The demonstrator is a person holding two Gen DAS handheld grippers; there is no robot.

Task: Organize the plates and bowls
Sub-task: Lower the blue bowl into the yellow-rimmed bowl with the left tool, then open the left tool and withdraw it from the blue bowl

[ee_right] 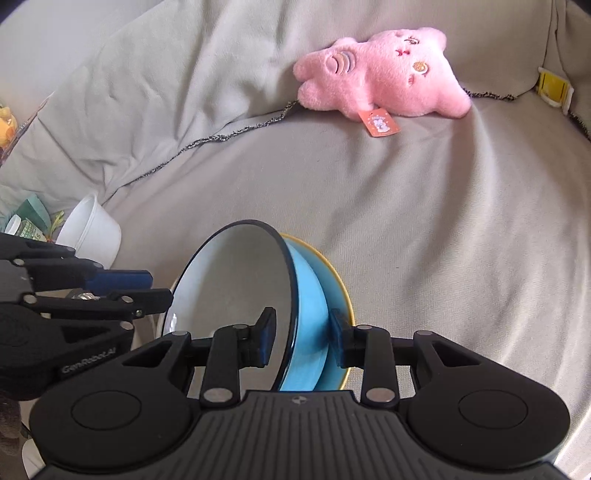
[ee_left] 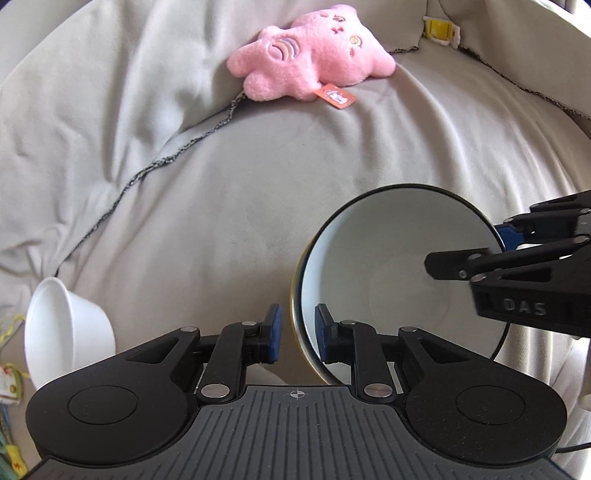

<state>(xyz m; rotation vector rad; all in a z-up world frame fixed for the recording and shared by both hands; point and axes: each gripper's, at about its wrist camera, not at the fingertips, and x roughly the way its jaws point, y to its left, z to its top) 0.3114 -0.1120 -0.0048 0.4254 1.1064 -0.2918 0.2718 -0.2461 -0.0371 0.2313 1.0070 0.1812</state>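
A blue bowl (ee_right: 236,280) with a white inside and a dark rim stands steeply tilted, nested in a blue bowl with a yellow rim (ee_right: 330,286). My right gripper (ee_right: 303,334) is shut on their walls, one pad inside the dark-rimmed bowl and the other against the outer bowl. In the left wrist view the same bowl (ee_left: 369,258) faces me, and the right gripper (ee_left: 465,249) grips its right edge. My left gripper (ee_left: 298,332) straddles the bowl's left rim with small gaps on both sides, so it is open. From the right wrist the left gripper (ee_right: 160,288) shows at the left.
Everything lies on a sofa under a wrinkled grey cover (ee_left: 221,203). A small white bowl (ee_left: 66,325) lies tipped at the left. A pink plush toy (ee_left: 310,62) lies at the back, a yellow item (ee_left: 439,29) in the far corner, and small clutter (ee_right: 29,225) at the left edge.
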